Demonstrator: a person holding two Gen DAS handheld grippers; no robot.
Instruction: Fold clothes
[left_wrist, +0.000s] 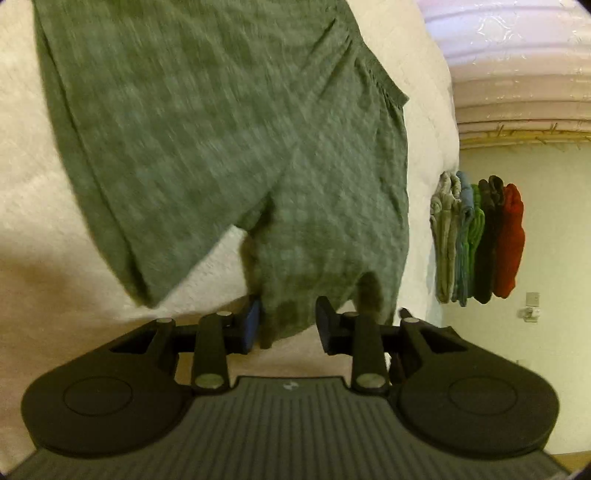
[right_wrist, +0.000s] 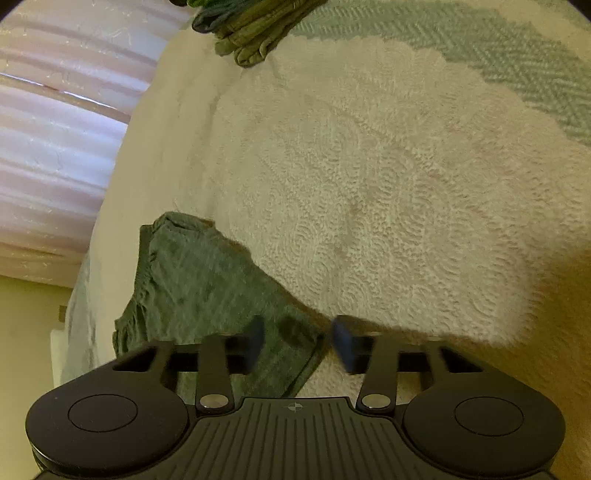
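the green shorts (left_wrist: 229, 147) lie spread on the white blanket (left_wrist: 29, 184) on the bed, with one leg end close to me and the other leg off to the side. i think i am at the start of folding this one: reaching for the cloth, not lifting it yet. my left gripper (left_wrist: 286, 326) is open, and a leg end sits in the gap between its fingers, but the fingers are not pressing on it. my right gripper (right_wrist: 297, 341) is open too, over a corner of the shorts (right_wrist: 207, 288), and it holds nothing. next i would need to close both grippers on the cloth, get a good pinch on the edge and not the blanket, then lift and lay one half over the other. the cloth is soft and floppy, so it could slip or bunch up. the left view shows nearly the whole shorts, and a stack (left_wrist: 476, 240) of folded clothes that looks turned sideways, grey, blue, green, dark and red. the right view shows only a corner and the waistband end, a lot of bare blanket, and some more green clothes (right_wrist: 251, 33) at the far edge. both views are a bit blurry.
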